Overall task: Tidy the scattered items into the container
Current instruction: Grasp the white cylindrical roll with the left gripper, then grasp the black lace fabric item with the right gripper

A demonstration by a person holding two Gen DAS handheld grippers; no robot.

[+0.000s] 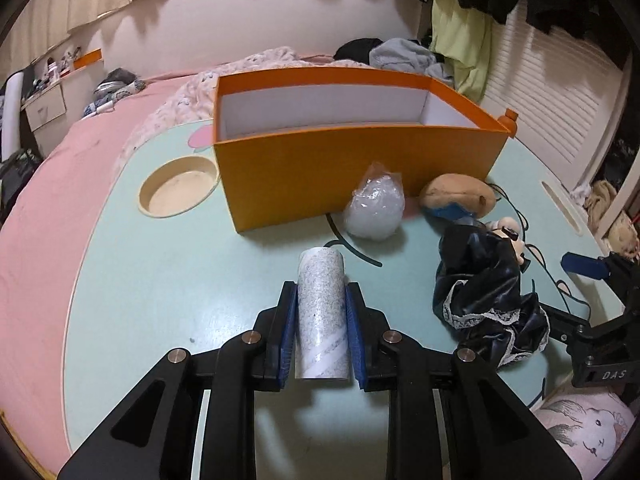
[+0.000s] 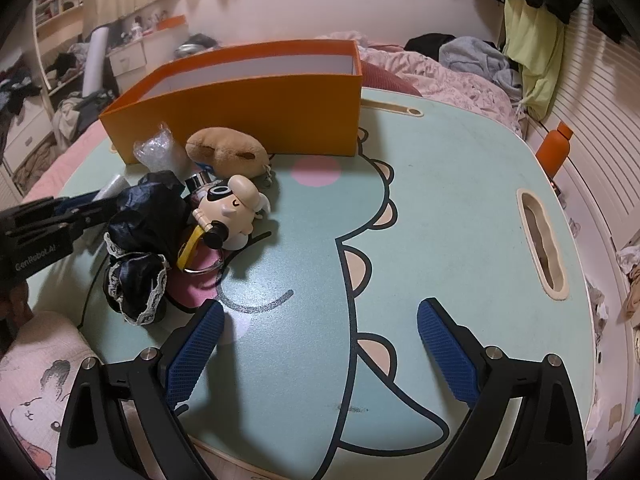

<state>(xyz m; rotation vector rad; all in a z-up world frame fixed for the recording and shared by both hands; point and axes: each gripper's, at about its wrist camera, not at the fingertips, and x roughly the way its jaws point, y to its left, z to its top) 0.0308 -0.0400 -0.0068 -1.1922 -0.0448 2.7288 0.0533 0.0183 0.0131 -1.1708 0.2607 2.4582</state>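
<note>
Left wrist view: the left tool (image 1: 320,300) is clamped on a speckled white cylinder (image 1: 322,312), its blue pads pressing both sides, with the cylinder lying lengthwise between the fingers and its far end sticking out past the fingertips. Cylinder and tool sit low over the pale green surface (image 1: 160,300). Just beyond the cylinder's far end lies a clear plastic bag of white stuffing (image 1: 374,208), and beside that a tan plush toy (image 1: 456,196); both rest against the near wall of the orange box (image 1: 352,168), which stands open-topped on the surface with a white inside. To the right of the cylinder lies a doll in black, lace-trimmed fabric (image 1: 488,292). A round recess (image 1: 178,192) is sunk into the surface left of the box. At the far right edge the right tool (image 1: 592,280) shows only in part.

In the right wrist view, the right tool (image 2: 320,328) stands wide, with nothing between its blue pads, over the cartoon dinosaur printed on the surface (image 2: 440,200). Off its left finger lie the black-clad doll (image 2: 144,232) and a small figurine with dark glasses (image 2: 228,208), with the plush toy (image 2: 228,150) and the bag (image 2: 160,152) farther on against the orange box (image 2: 248,112). The left tool (image 2: 80,210) enters from the left edge. An orange bottle (image 2: 554,148) stands beyond the surface's right rim, and rumpled bedding (image 2: 440,72) lies behind.
</note>
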